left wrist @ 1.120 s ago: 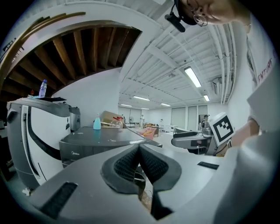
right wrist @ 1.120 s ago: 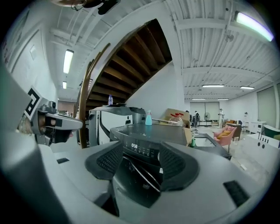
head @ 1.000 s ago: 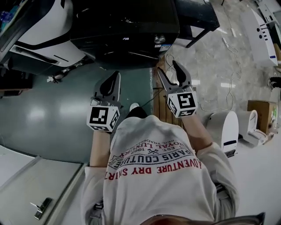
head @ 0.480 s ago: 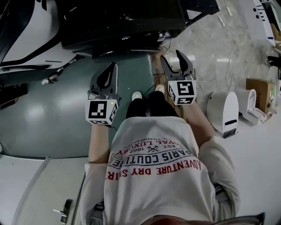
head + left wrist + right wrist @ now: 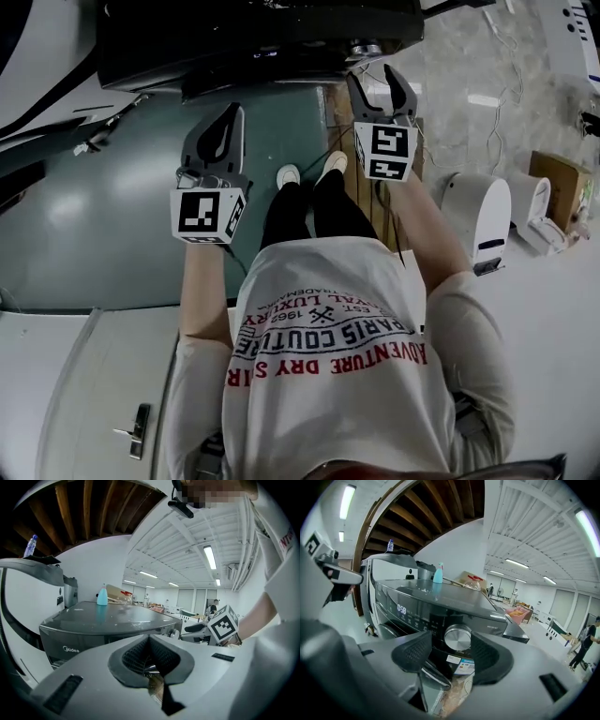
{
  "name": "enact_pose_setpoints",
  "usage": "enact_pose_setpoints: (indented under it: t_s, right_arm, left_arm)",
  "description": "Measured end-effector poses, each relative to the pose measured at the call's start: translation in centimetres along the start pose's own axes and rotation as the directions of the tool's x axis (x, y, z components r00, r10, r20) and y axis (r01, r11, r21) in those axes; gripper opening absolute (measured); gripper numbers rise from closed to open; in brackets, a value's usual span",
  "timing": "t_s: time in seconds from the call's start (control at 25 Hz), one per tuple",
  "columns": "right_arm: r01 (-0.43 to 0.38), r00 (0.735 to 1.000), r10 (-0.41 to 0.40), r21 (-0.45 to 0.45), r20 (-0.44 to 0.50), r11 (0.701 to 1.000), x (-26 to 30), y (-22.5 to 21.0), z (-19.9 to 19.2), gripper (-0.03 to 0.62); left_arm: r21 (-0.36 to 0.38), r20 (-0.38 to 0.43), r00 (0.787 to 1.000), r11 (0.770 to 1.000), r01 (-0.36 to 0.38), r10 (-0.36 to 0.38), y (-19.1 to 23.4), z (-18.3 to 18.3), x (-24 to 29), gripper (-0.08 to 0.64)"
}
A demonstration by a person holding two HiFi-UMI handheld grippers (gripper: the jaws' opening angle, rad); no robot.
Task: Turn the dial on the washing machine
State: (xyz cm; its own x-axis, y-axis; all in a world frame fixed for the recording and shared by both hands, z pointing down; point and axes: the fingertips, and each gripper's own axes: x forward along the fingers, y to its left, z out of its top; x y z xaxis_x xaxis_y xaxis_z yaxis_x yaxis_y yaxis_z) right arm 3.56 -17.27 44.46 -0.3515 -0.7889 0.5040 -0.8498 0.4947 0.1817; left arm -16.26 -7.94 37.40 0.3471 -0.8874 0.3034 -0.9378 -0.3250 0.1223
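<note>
We see the dark grey front-loading washing machine [image 5: 253, 37] at 12 o'clock in the head view. Its round silver dial [image 5: 458, 637] is on the front control panel, toward the right end. The right gripper [image 5: 375, 82] is at 1 o'clock with its claw spread wide and nothing pinched. In the right gripper view the dial shows in the gap between the two pads, just beyond the tips, untouched. The left gripper [image 5: 232, 112] is at 11 o'clock, claw pressed together at the tips, empty, short of the machine. A lit digit display [image 5: 401, 608] sits at 9 o'clock of the dial. A blue spray bottle [image 5: 438, 573] stands upright on the machine's top. The person's white printed T-shirt [image 5: 328, 347] fills 6 o'clock.
</note>
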Motion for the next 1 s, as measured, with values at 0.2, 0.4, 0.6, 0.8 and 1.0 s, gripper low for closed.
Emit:
enact_pose_setpoints:
  t_s: [0.2,0.4,0.6,0.8,1.0]
  right_arm:
    - [0.045,0.999,-0.044,0.013,-0.014,0.999,2.8,-1.1,-1.5,0.255]
    - [0.044,0.999,-0.044,0.019,0.004,0.999,4.1,-1.0,-1.9,0.256]
    - [0.061,0.998,-0.061,0.013,0.029,0.998,4.2,-1.0,-1.9,0.256]
    - [0.092,0.996,-0.092,0.094,-0.011,0.991,4.3,-1.9,-2.3,0.254]
    - [0.031,0.999,-0.024,0.295,-0.025,0.955,4.2,-2.0,-2.4,0.247]
  left_arm:
    - [-0.021,-0.026,1.0,1.0,-0.009,0.009,0.3,-1.6,1.9,0.015]
    - [-0.026,-0.058,0.998,0.999,-0.031,0.029,0.2,-3.1,3.0,0.015]
    - [-0.066,-0.065,0.997,0.997,-0.04,0.035,-0.2,-3.6,3.2,0.015]
    - [-0.054,-0.068,0.997,0.998,-0.035,0.032,-1.1,-3.7,3.1,0.015]
    - [-0.028,-0.078,0.997,0.999,-0.025,0.023,-1.9,-3.7,2.9,0.015]
